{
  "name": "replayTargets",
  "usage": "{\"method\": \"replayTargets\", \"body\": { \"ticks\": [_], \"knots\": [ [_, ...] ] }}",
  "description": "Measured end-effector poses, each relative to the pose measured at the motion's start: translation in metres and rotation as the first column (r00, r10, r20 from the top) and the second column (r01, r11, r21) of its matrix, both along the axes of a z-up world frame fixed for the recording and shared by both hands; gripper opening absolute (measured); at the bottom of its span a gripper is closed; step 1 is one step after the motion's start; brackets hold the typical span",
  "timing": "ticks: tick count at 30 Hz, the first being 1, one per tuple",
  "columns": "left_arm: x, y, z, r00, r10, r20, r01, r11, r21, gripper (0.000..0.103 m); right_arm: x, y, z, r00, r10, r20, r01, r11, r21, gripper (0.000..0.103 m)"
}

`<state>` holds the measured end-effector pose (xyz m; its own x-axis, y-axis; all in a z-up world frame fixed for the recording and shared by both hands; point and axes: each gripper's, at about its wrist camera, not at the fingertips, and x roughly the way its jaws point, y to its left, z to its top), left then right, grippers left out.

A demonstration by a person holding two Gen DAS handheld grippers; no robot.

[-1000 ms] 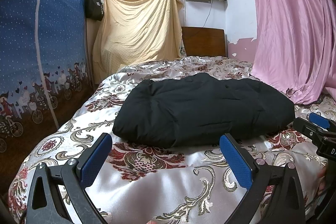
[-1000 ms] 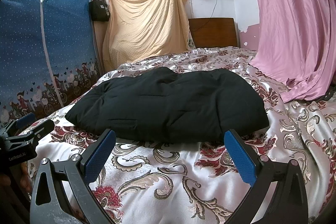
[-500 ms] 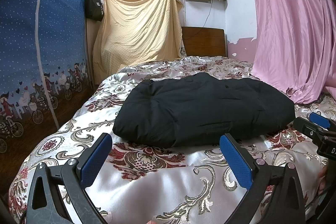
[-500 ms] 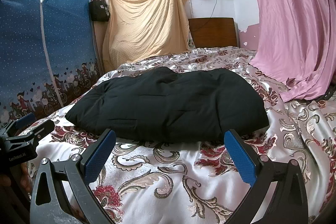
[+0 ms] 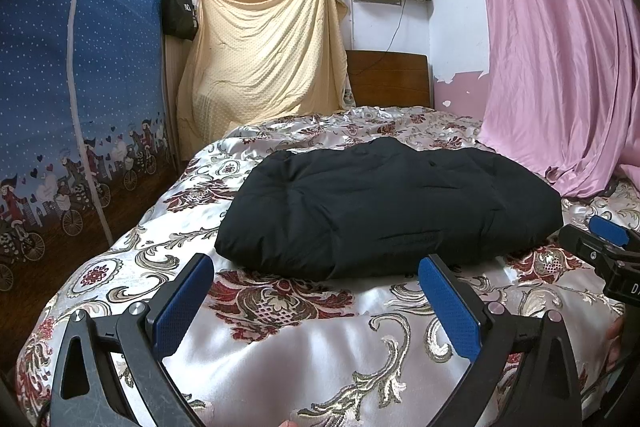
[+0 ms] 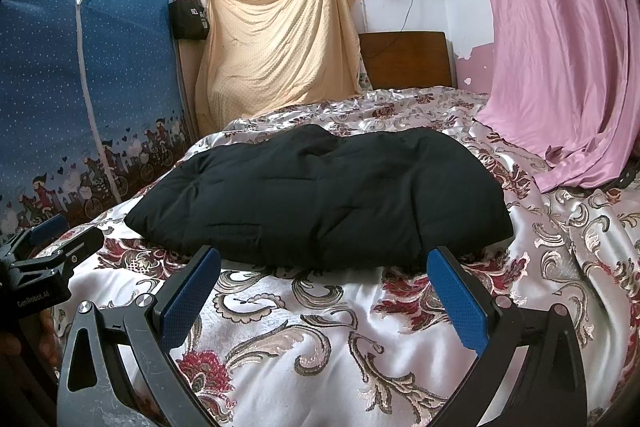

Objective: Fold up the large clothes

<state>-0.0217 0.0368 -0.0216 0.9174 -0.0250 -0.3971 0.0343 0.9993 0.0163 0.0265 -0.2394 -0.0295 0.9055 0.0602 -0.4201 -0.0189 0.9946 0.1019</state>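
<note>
The black padded garment (image 5: 384, 211) lies folded into a bundle on the floral bedspread (image 5: 304, 359), just beyond both tongs. The left tongs (image 5: 316, 301) and right tongs (image 6: 324, 291) both gape wide, holding nothing. Each wrist view catches the other tongs at its edge; only the left view shows the bundle's left end head-on.

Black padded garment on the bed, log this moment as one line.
garment: black padded garment folded, lying on floral satin bedspread | left gripper: open, empty, short of it | right gripper: open, empty, short of it
</note>
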Motion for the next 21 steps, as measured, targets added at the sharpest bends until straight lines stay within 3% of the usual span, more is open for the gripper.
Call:
{"method": "replayTargets", "body": {
  "ticks": [21],
  "knots": [
    [0.0014,0.0055,-0.0012,0.999,-0.002,-0.045,0.002,1.000,-0.008,0.103,-0.0026,0.0046,-0.0011,1.000,0.001,-0.003,-0.001,1.000,0.000,0.102]
  ]
}}
